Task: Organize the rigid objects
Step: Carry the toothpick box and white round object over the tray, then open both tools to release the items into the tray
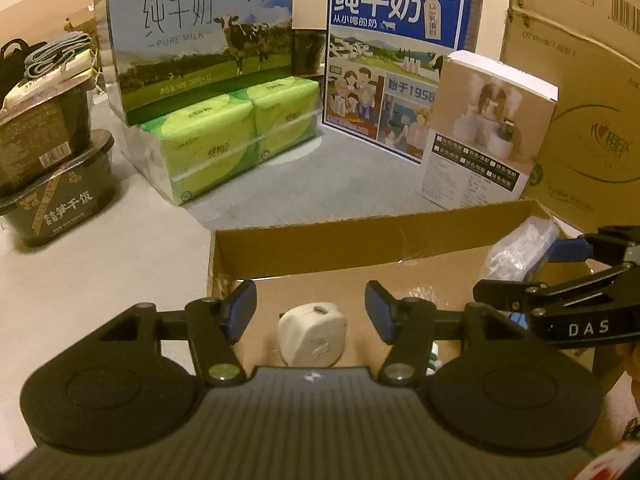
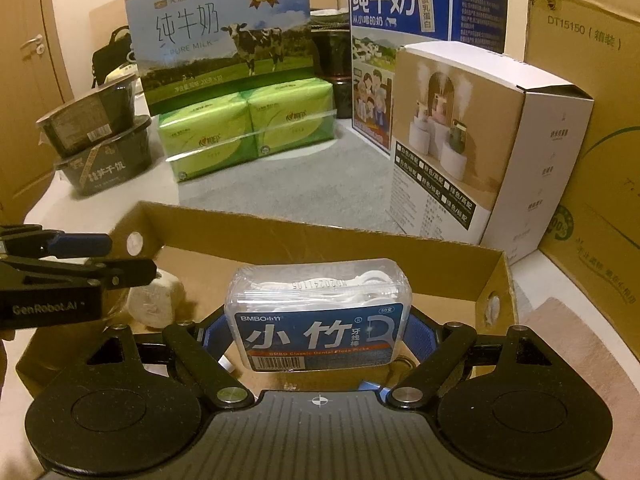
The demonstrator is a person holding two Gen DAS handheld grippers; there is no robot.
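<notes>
1. Right gripper [image 2: 318,334]: its jaws are pinched on the two sides of a clear floss-pick box [image 2: 317,316], label facing the camera, held over the open cardboard box [image 2: 320,236]. Whether the floss-pick box hangs above the floor of the cardboard box or rests on it cannot be told.
2. Left gripper [image 1: 311,310]: fingers spread wide with nothing between them, poised above the near part of the same cardboard box [image 1: 360,246]. A white plug adapter [image 1: 313,336] lies on the box floor directly beneath the gap.
3. In the right wrist view the left gripper [image 2: 80,256] enters at 9 o'clock, just beside the plug adapter [image 2: 154,304]; in the left wrist view the right gripper [image 1: 568,268] enters at 3 o'clock with the floss-pick box [image 1: 520,252] — the two tools work close together.
4. Surroundings, 12 o'clock: two milk cartons [image 2: 224,36], a green tissue pack [image 2: 248,132] and a humidifier box [image 2: 472,136]; at 10 o'clock, stacked instant-rice bowls [image 2: 100,144].
5. Risks, as judged:
   - The smooth plastic may slip or twist in the jaws if the grip loosens early.
   - Releasing from height could tip the box onto its side or against the adapter.
   - A sideways move by either tool could knock the other, or the cardboard wall.
</notes>
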